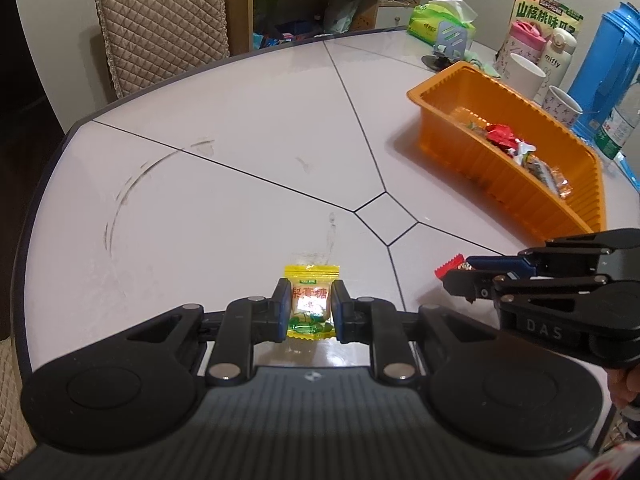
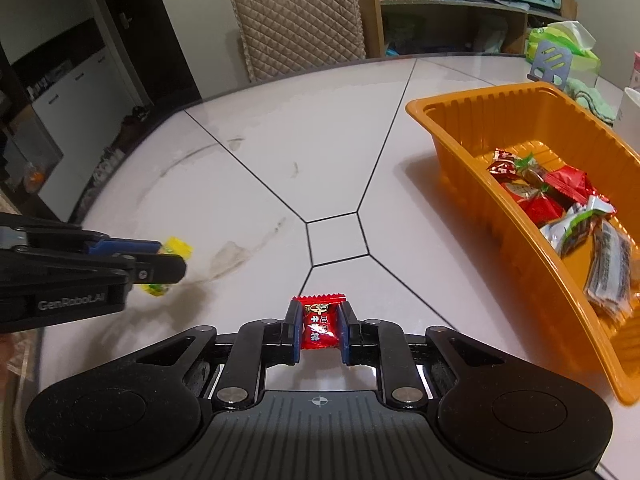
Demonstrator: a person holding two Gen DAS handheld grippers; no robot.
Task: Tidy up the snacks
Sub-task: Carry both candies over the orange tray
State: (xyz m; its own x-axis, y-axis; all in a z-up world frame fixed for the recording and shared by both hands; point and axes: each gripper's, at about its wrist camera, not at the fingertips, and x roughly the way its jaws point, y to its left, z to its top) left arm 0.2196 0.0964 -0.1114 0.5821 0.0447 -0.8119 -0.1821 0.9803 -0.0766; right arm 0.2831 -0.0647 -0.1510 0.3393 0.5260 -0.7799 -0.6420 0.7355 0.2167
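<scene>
My left gripper (image 1: 310, 305) is shut on a yellow candy packet (image 1: 311, 300) and holds it just above the white table (image 1: 240, 184). My right gripper (image 2: 319, 325) is shut on a red candy packet (image 2: 319, 322) near the table's front. In the left wrist view the right gripper (image 1: 454, 270) shows at the right with the red candy (image 1: 450, 265) at its tips. In the right wrist view the left gripper (image 2: 176, 260) shows at the left with the yellow packet (image 2: 178, 249). An orange tray (image 1: 448, 136) with several wrapped snacks (image 2: 560, 200) stands at the right.
Behind the orange tray (image 2: 472, 152) stand mugs (image 1: 524, 74), a blue jug (image 1: 608, 68), a snack bag (image 1: 544, 8), a tissue pack (image 1: 440, 20) and a water bottle (image 1: 618, 128). A quilted chair (image 1: 160, 20) and a shelf (image 1: 320, 0) stand beyond the table's far edge.
</scene>
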